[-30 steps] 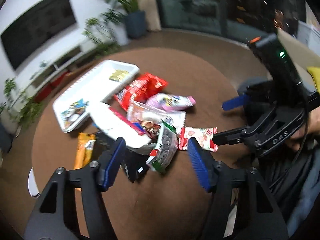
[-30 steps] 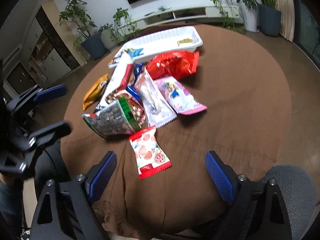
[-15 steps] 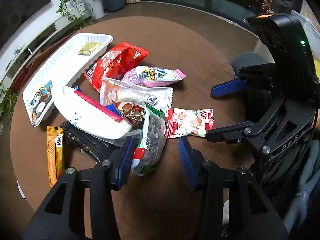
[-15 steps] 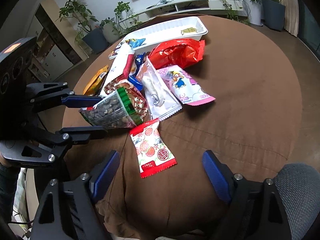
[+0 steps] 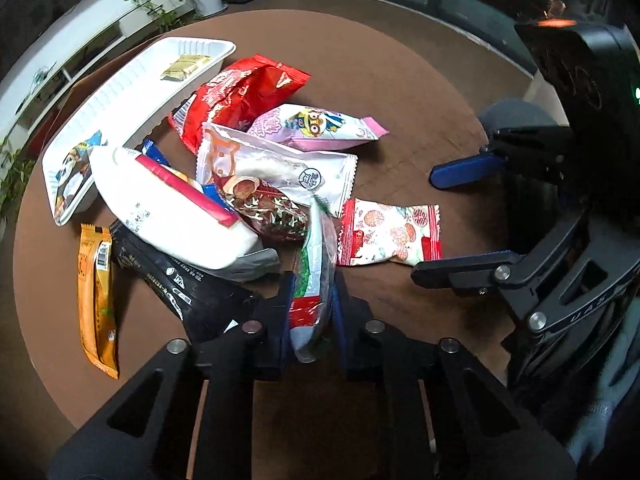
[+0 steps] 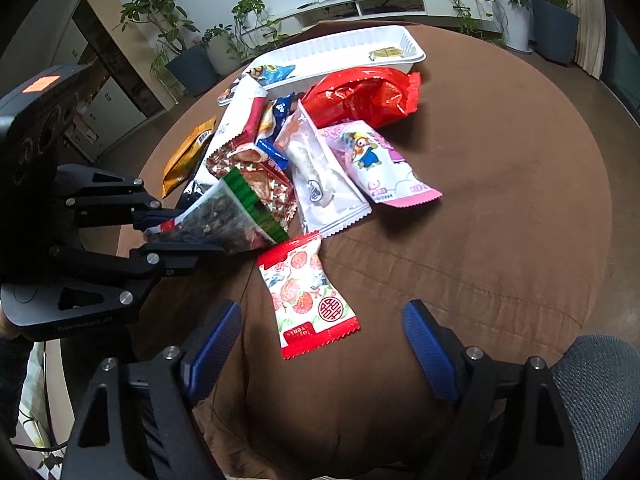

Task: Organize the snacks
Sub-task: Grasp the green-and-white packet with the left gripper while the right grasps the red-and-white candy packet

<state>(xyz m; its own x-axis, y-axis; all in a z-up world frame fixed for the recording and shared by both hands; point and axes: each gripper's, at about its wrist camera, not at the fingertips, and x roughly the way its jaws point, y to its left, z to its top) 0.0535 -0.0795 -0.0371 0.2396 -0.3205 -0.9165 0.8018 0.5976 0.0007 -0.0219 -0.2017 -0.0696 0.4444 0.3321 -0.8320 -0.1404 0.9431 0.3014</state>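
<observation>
while the orange bar (image 5: 97, 298) lies alone at the far left of the brown round table (image 5: 404, 92), the black packet (image 5: 180, 284) just beside it sits under a long white bag (image 5: 160, 212). behind them the white tray (image 5: 132, 88) holds a small gold packet (image 5: 186, 66) at its far end and a cartoon packet (image 5: 74, 168) at its near end. in the middle, the left gripper (image 5: 311, 304) is clamped on the near end of the clear seed pouch with a green band (image 5: 316, 276), its jaws pressed against both faces. beyond it lie a red bag (image 5: 240, 96), a pink cartoon packet (image 5: 316, 128) and a white sealed wrapper (image 5: 276, 168). to the right, the red-edged fruit candy packet (image 5: 390, 232) lies flat on the cloth, with the right gripper (image 6: 322, 356) above its near side, jaws spread wide and holding nothing.
</observation>
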